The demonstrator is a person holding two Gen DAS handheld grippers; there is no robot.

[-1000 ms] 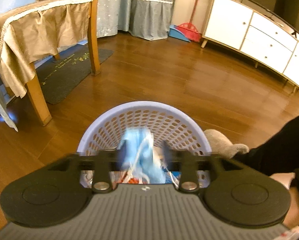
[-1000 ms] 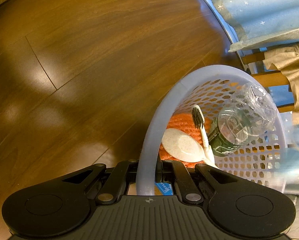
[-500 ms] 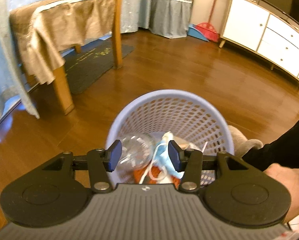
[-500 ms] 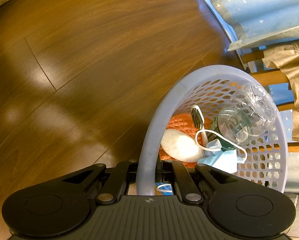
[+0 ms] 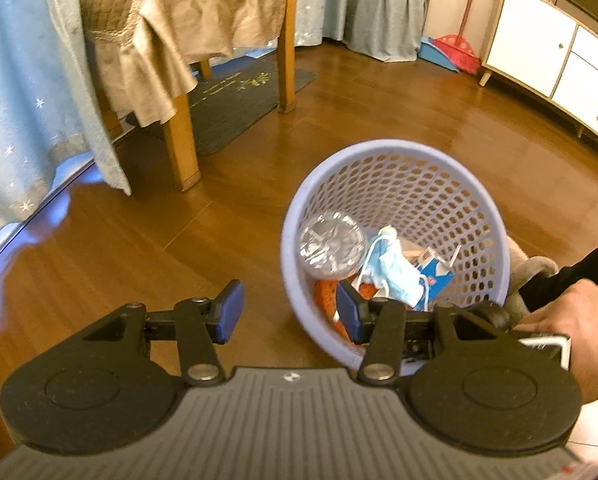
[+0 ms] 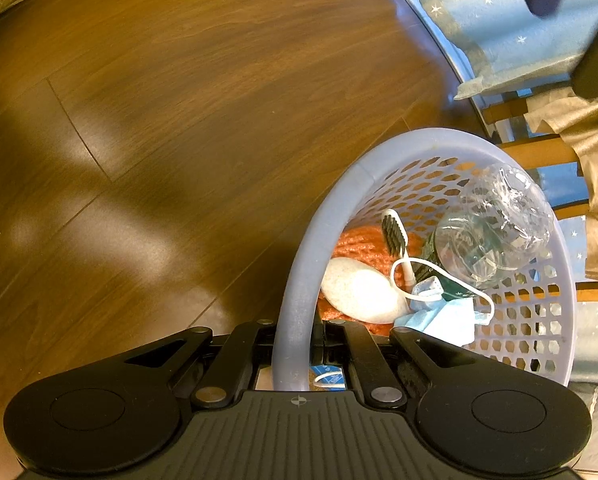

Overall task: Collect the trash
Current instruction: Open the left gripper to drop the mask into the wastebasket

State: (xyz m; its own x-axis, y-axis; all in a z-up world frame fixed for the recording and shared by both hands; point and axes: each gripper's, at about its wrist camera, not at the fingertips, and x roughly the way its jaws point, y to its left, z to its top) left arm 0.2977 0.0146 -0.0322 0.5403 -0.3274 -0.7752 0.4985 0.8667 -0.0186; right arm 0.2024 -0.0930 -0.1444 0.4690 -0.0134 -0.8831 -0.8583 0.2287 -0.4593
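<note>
Carton (image 5: 435,276): blue-white, print unreadable | bottle (image 6: 495,220) label: dark green, illegible

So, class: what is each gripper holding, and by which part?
The right gripper is shut on the lavender basket, at its rim. The left gripper holds nothing, jaws open.

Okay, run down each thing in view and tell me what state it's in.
Basket: tilted, rim clamped by right tool.
Right tool: shut on basket.
Left tool: open, empty.
Face mask: inside basket.
Clear bottle: crushed, inside basket.
Toothbrush: inside basket.
</note>
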